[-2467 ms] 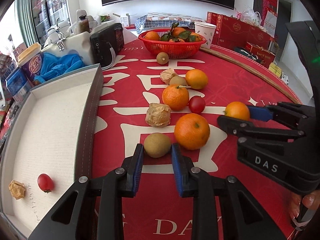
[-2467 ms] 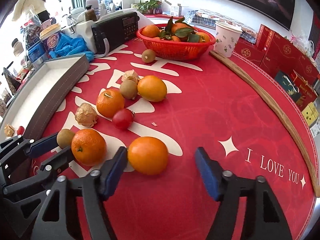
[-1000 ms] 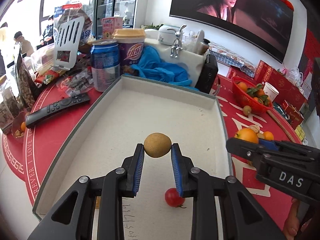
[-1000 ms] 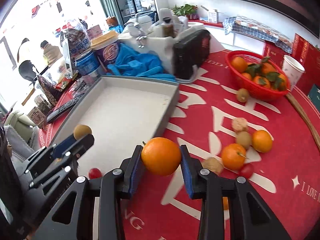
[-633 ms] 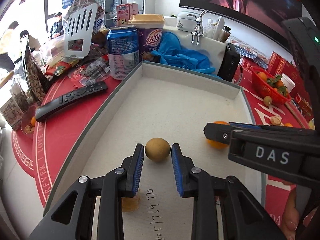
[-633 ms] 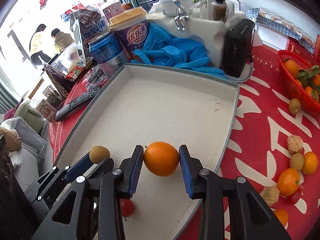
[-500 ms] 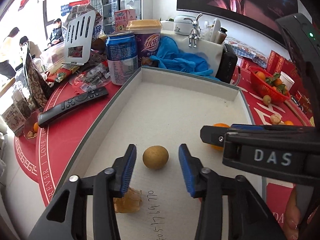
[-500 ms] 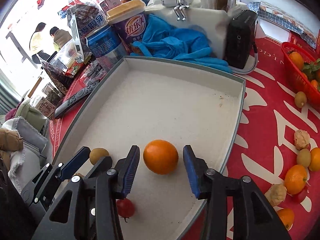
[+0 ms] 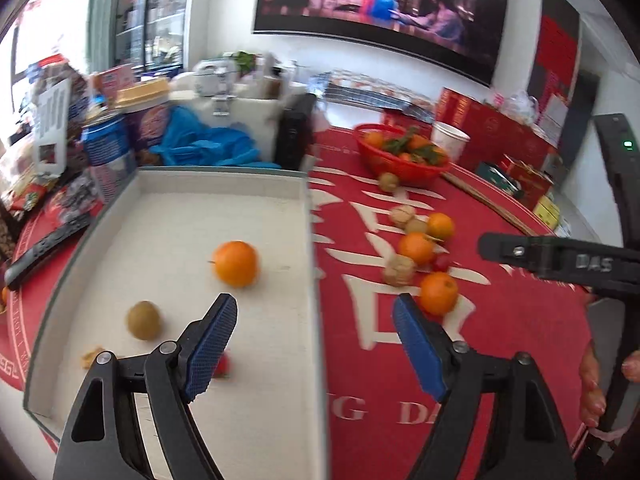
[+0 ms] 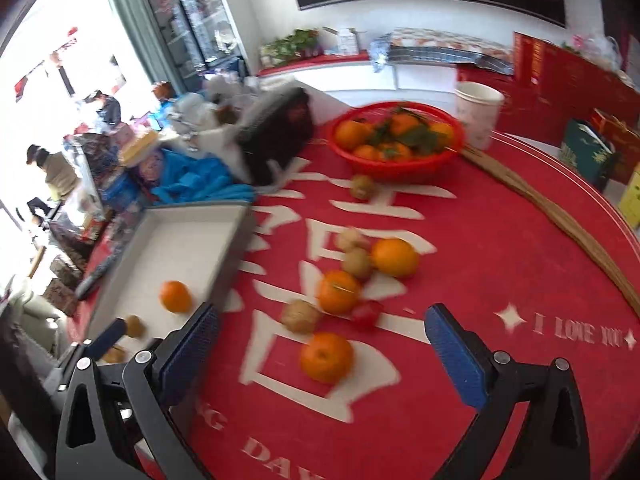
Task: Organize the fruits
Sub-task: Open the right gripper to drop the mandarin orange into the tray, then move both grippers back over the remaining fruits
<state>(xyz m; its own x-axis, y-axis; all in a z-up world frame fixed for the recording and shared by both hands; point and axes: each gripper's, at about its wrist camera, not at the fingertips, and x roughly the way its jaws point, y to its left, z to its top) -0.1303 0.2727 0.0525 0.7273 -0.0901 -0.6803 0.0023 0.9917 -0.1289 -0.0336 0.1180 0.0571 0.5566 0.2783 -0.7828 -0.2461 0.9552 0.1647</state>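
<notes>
The grey tray holds an orange, a kiwi, a small red fruit and a dried husk fruit. My left gripper is wide open and empty over the tray's right wall. My right gripper is wide open and empty above the red tablecloth, with a loose orange between its fingers' line of sight. Several loose fruits lie on the cloth: oranges, a kiwi, a walnut-like fruit and a red fruit. The tray also shows in the right wrist view.
A red basket of oranges stands at the back, with a kiwi in front and a paper cup beside it. A black radio, blue cloth, cans and snacks crowd the tray's far and left sides. A remote lies left.
Both grippers let go of the kiwi and the orange in the tray, opened wide and swung right toward the loose fruits on the cloth.
</notes>
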